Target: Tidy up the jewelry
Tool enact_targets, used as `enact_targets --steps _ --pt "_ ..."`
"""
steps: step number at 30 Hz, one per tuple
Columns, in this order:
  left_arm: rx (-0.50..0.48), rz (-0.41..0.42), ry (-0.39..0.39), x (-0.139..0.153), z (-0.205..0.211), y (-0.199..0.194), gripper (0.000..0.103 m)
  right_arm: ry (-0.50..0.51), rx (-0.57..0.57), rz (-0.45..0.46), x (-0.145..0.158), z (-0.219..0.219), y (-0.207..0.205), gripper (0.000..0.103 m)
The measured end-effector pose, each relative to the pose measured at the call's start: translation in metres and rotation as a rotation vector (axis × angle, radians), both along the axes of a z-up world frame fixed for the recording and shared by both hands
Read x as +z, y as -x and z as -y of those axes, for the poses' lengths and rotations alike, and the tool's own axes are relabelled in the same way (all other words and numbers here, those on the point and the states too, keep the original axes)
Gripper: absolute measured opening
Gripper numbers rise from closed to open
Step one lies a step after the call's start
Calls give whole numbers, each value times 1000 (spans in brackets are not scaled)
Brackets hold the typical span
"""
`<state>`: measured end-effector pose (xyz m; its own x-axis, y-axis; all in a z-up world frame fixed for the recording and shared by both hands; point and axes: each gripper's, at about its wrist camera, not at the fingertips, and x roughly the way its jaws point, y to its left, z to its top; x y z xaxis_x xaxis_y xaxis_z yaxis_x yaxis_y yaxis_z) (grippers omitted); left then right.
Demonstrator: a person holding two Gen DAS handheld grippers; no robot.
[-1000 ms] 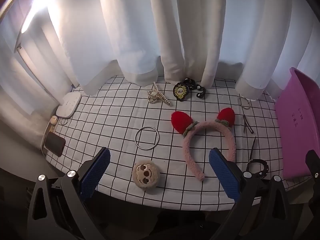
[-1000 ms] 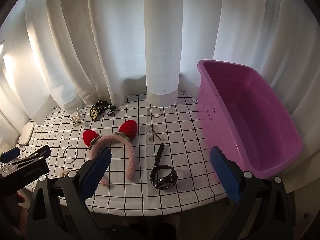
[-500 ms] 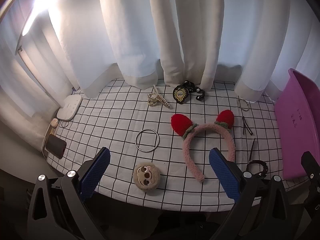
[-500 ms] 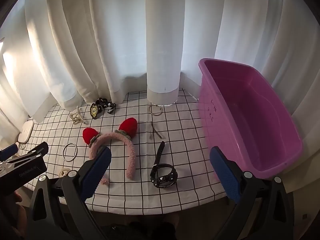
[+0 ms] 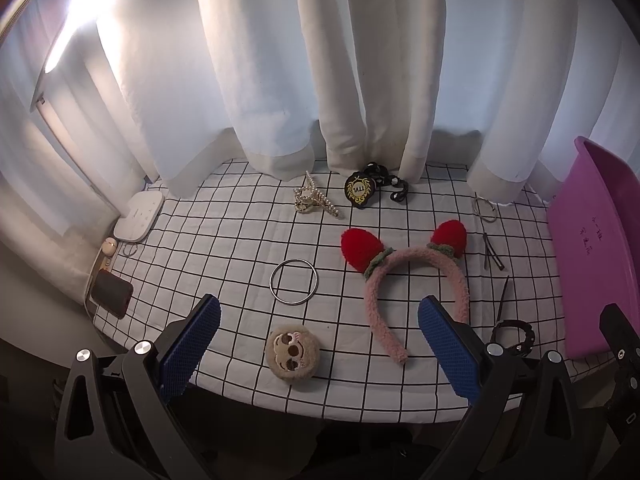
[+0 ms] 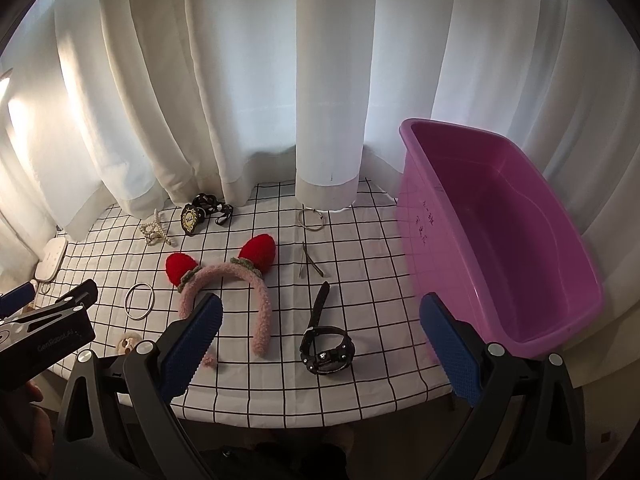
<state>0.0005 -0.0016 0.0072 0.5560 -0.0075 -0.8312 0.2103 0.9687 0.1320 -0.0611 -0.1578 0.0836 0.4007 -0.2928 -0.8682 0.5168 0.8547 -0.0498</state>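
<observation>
On the checked tablecloth lie a pink fuzzy headband with red ears, a silver bangle, a round plush face, a pearl hair claw, a black-and-gold badge with chain, hairpins, a thin ring and a black watch. My left gripper is open above the table's near edge, the plush face between its blue pads. My right gripper is open, hovering over the watch. An empty purple bin stands at the right.
White curtains hang along the table's far edge. A white device, a small round object and a dark phone sit at the left edge. The left gripper's body shows at the lower left of the right wrist view.
Both views have drifted slightly back and up, so the table objects sit a little lower and farther. Nothing on the table has moved; both grippers remain open.
</observation>
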Motion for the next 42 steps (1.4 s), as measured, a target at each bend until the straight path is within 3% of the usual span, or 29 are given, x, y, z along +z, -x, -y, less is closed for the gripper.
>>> enact_targets --steps 29,37,42 --pt "17 -21 7 -6 -7 -3 97 -16 22 7 -5 -3 -5 94" --pt "38 -67 32 -20 -16 -7 97 -45 68 18 -14 -6 -10 94" --pt "97 -106 69 -43 -43 -14 97 -87 117 19 -32 -6 -14 94"
